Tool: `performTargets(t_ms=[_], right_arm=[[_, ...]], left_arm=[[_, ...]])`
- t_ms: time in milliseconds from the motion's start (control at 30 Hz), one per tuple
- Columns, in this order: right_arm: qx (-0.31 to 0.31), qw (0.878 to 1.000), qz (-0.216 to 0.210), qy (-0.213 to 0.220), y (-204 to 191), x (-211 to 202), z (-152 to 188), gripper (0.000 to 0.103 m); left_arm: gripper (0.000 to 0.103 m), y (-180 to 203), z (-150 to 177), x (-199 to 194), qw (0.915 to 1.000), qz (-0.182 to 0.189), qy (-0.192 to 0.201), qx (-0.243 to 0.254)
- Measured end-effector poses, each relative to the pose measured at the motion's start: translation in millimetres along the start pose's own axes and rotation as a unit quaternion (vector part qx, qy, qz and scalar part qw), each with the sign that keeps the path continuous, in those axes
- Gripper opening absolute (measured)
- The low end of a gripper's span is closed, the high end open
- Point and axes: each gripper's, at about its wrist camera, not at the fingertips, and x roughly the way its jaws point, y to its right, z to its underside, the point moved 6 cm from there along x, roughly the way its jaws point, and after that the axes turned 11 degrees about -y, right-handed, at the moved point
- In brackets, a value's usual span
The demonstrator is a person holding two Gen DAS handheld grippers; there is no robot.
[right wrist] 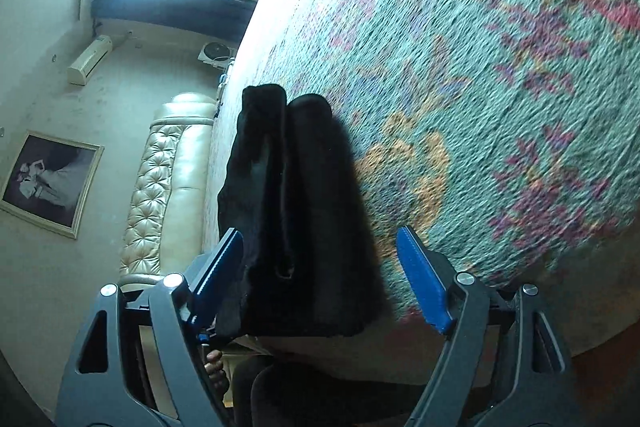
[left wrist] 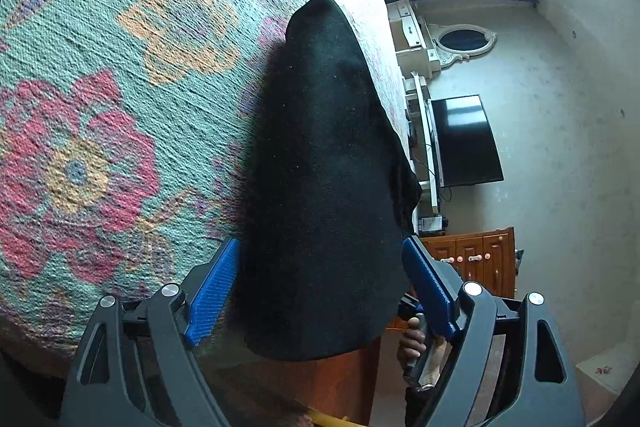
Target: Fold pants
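pants [left wrist: 320,187] are being kept folded on floral cover [left wrist: 120,107] | left gripper [left wrist: 320,291] is being held spread, unpinching | right gripper [right wrist: 320,279] is being held spread, pants between, untouched

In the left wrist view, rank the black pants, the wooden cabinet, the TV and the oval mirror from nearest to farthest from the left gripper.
1. Black pants: lying between the open fingers of the left gripper.
2. Wooden cabinet: just past the right finger, low.
3. TV: on the wall above the cabinet.
4. Oval mirror: farther along the wall, toward the window.
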Motion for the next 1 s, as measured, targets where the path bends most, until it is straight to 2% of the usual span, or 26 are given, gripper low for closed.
performTargets(t_ms=[133,267,300,333,367,400,467,567,667,833,1000], right_arm=[[-0.018,0.999,-0.018,-0.045,-7,22,11,0.084],[-0.024,0.999,-0.006,-0.038,-11,28,14,0.083],[-0.024,0.999,-0.005,-0.039,-10,29,14,0.081],[-0.027,0.999,0.005,-0.040,-11,29,14,0.072],[-0.035,0.998,0.023,-0.042,-10,31,17,0.060],[-0.040,0.998,0.038,-0.043,-8,32,17,0.056],[-0.037,0.998,0.037,-0.039,-7,35,17,0.047],[-0.043,0.998,0.038,-0.034,-10,37,20,0.042],[-0.049,0.997,0.042,-0.030,-16,41,20,0.040],[-0.055,0.997,0.043,-0.024,-26,51,21,0.039],[-0.062,0.997,0.040,-0.035,-37,70,24,0.039]], left_arm=[[0.081,-5,2,0,0.9997,0.020,-0.007,-0.010],[0.081,-3,4,3,0.9992,0.035,-0.016,-0.010],[0.077,-1,4,6,0.9993,0.031,-0.019,-0.008],[0.072,-2,5,9,0.9994,0.020,-0.026,-0.008],[0.055,-4,6,12,0.9994,0.004,-0.032,-0.012],[0.046,-6,6,15,0.9992,-0.005,-0.035,-0.018],[0.041,-11,5,14,0.9990,0.004,-0.030,-0.033],[0.035,-7,5,11,0.9993,-0.007,-0.024,-0.026],[0.031,1,2,5,0.9994,-0.029,-0.020,-0.006],[0.030,5,-3,-7,0.9993,-0.036,-0.013,-0.001],[0.030,0,-10,-26,0.9989,-0.046,0.006,-0.003]])
